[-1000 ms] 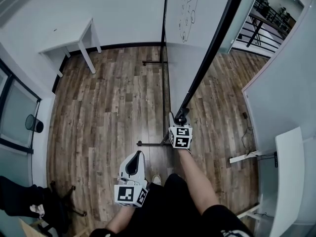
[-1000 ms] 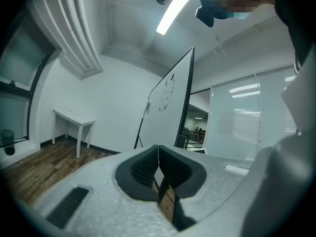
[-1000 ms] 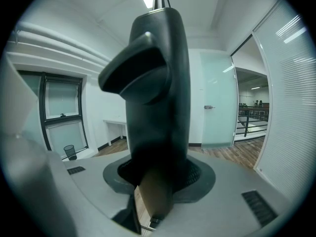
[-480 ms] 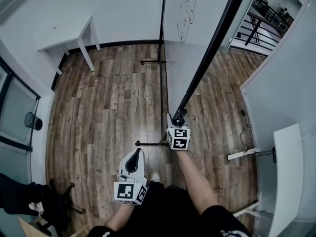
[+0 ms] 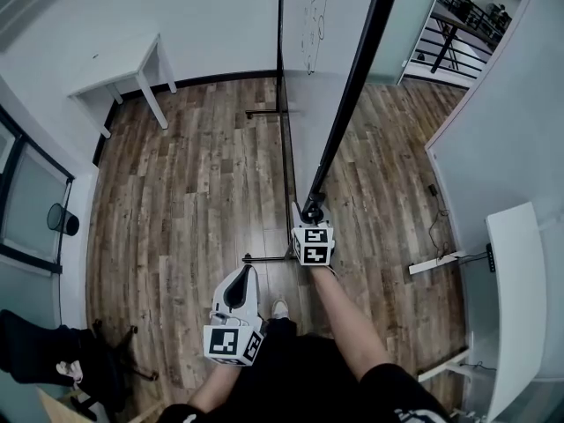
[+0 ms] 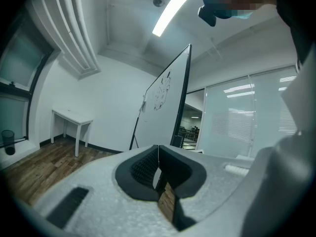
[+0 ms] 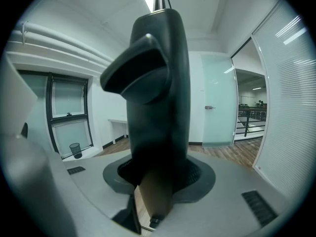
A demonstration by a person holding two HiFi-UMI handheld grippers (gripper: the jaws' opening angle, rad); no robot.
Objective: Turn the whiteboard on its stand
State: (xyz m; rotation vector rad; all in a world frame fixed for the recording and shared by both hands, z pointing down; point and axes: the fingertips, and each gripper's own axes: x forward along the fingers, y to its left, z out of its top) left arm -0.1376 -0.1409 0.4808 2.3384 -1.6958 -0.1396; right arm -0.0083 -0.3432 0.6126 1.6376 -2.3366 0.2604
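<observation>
Since the earlier frames the whiteboard (image 5: 308, 60) has swung on its stand (image 5: 269, 257), so its black frame edge now runs closer in line with the stand. The right gripper (image 5: 311, 214), clamped on that edge's near end just right of the stand's near foot, has travelled left with it. The left gripper (image 5: 240, 291) hangs with jaws closed on nothing, short of the stand and to its left. The grip covers only a short stretch of frame, so a push across the pads would likely slide them off and let the board swing free. A push along the board could drag or tip the stand, whose near foot lies close to the person's shoe (image 5: 279, 308).
</observation>
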